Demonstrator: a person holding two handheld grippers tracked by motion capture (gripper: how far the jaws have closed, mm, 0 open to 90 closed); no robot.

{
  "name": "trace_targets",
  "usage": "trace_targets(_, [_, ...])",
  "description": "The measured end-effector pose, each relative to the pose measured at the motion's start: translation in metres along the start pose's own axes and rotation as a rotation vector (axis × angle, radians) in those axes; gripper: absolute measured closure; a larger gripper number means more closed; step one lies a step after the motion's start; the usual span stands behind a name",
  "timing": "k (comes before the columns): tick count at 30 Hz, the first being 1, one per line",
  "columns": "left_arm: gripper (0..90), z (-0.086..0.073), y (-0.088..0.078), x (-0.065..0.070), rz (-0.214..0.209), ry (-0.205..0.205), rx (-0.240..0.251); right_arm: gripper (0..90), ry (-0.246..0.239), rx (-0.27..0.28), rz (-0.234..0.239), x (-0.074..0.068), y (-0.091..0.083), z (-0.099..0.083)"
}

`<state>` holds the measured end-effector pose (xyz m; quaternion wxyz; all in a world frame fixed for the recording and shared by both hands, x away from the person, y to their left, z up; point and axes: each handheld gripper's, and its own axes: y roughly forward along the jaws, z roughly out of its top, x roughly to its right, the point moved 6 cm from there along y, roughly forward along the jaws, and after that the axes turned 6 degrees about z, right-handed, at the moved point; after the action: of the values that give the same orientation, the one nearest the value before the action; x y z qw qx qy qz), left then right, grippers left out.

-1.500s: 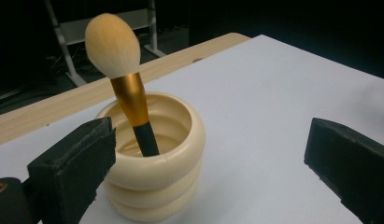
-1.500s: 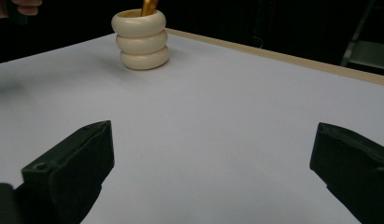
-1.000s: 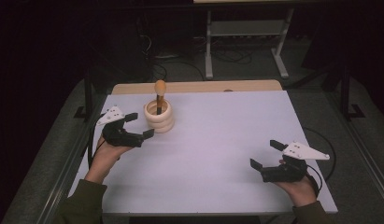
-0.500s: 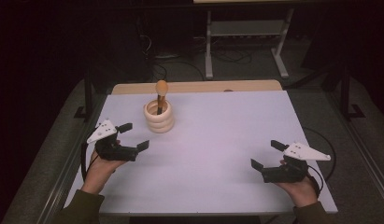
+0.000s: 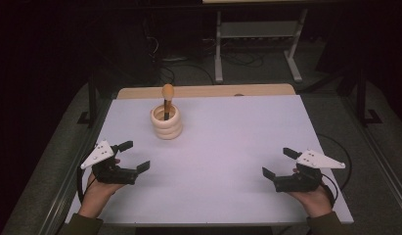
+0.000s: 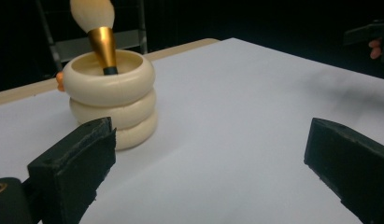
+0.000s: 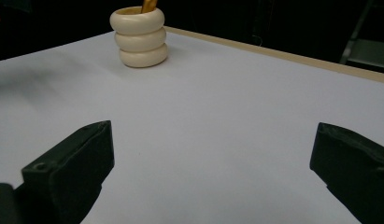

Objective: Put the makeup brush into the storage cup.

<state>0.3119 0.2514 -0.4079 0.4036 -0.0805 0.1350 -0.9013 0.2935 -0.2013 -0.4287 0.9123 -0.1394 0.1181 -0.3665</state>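
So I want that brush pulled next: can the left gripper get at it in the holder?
Probably yes: the left gripper is open, bare table lies between, and the brush stands above the holder.

I count one cream ribbed holder (image 5: 166, 122) of three stacked rings, one gold-handled brush (image 5: 167, 99) standing in it, one white table (image 5: 237, 161), and my two grippers, left (image 5: 134, 156) and right (image 5: 279, 162).

From my right gripper view the top edge cuts off the gold-handled brush (image 7: 149, 5) above the cream ribbed ring-stacked holder (image 7: 139, 37); its lower handle is hidden inside that holder.
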Motion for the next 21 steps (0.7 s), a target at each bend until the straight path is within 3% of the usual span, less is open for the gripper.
trace_targets(12, [1.8, -0.023, -0.018, 0.0, 0.013, -0.008, -0.01, 0.0, -0.001, -0.005, 0.002, 0.0, 0.001, -0.002])
trace_targets(21, [1.8, -0.035, -0.021, -0.001, 0.009, -0.008, -0.025, 0.0, 0.001, -0.01, 0.002, 0.0, 0.001, -0.006])
